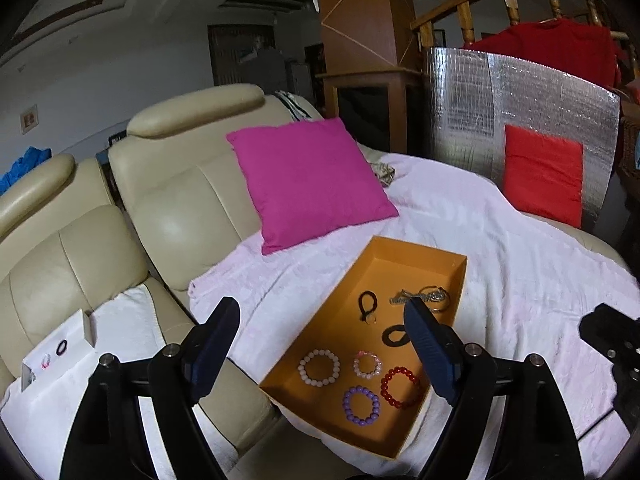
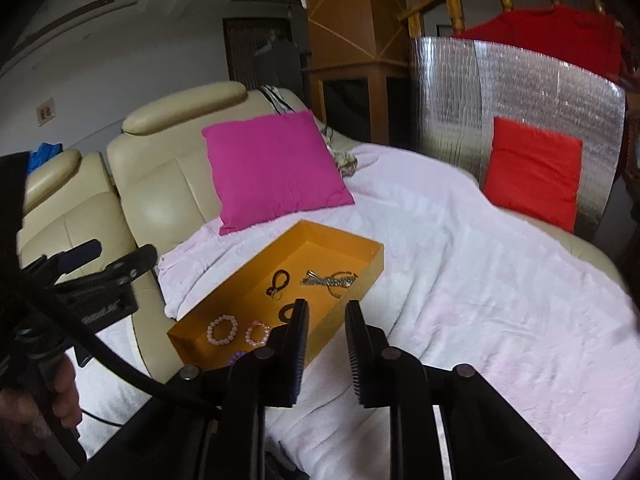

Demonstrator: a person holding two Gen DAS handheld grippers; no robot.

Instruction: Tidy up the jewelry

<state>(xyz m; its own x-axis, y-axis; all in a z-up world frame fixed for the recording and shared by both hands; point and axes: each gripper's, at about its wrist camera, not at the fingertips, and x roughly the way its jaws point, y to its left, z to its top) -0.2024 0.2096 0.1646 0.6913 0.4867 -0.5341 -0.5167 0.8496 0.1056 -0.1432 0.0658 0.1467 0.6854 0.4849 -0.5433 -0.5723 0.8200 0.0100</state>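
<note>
Your left gripper (image 1: 320, 312): jaws wide apart, empty, above the orange tray (image 1: 404, 256). Your right gripper (image 2: 327, 306): jaws narrowly apart, empty. Beaded bracelets (image 1: 319, 367) lie inside the tray, on the pink blanket (image 1: 520, 264).

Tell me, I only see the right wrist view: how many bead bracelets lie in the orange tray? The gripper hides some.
Observer: Four. The left wrist view shows a pale bracelet, a pink bracelet, a red bracelet and a purple bracelet in the orange tray.
Operator: Is jewelry kept anywhere else?
Observer: Yes. A white box on the left sofa seat holds a dark ring and a pinkish ring.
Operator: Is the left gripper holding something?
Observer: No. The left gripper is wide open, with nothing between its fingers.
</note>
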